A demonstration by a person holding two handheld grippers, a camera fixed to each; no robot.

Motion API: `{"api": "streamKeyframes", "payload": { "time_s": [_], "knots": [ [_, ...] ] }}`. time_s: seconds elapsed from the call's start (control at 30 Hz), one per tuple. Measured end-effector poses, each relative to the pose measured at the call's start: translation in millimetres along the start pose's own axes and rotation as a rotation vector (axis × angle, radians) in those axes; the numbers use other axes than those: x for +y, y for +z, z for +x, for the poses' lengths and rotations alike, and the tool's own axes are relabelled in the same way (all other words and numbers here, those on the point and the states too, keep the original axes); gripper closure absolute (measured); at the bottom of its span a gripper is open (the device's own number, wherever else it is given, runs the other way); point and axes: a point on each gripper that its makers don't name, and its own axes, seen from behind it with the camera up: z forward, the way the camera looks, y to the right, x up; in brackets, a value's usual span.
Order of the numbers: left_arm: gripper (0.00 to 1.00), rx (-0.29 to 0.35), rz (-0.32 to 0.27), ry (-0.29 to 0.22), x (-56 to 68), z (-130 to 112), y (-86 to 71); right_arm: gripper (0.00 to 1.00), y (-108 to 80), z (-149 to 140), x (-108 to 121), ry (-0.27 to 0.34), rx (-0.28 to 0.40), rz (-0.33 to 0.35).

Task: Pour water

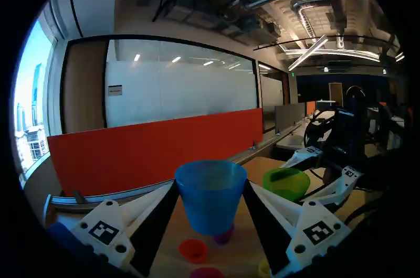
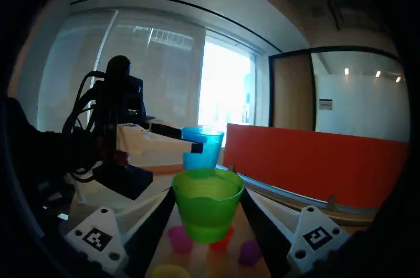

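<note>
My left gripper (image 1: 211,202) is shut on a blue plastic cup (image 1: 210,194), held upright above the wooden table. Off to the right and farther back in the same view, the right gripper (image 1: 315,169) holds a green cup (image 1: 286,182). In the right gripper view, my right gripper (image 2: 207,214) is shut on that green cup (image 2: 207,206), upright, with a liquid line visible partway up. Behind it at the left, the left gripper (image 2: 197,147) carries the blue cup (image 2: 202,148), level with the green cup's rim.
Several small cups lie on the table (image 1: 262,165) below: orange (image 1: 193,250), purple (image 1: 224,236), magenta (image 1: 206,273), yellow (image 1: 263,266); pink (image 2: 180,238) and purple (image 2: 250,252) too. An orange divider panel (image 1: 157,147) runs behind the desk, with windows beyond.
</note>
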Motion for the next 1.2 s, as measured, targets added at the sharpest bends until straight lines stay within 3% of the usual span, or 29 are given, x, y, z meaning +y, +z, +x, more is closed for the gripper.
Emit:
{"api": "streamKeyframes", "payload": {
  "time_s": [0.77,1.2],
  "knots": [
    [0.13,-0.166,0.01,0.03,-0.4,-49,-21.2,0.09,-3.0,-5,4,-0.018,-0.066,0.005],
    [0.13,-0.226,-0.006,0.043,6.6,-70,-28.0,0.08,-9.8,-14,7,-0.023,-0.096,0.006]
  ]
}}
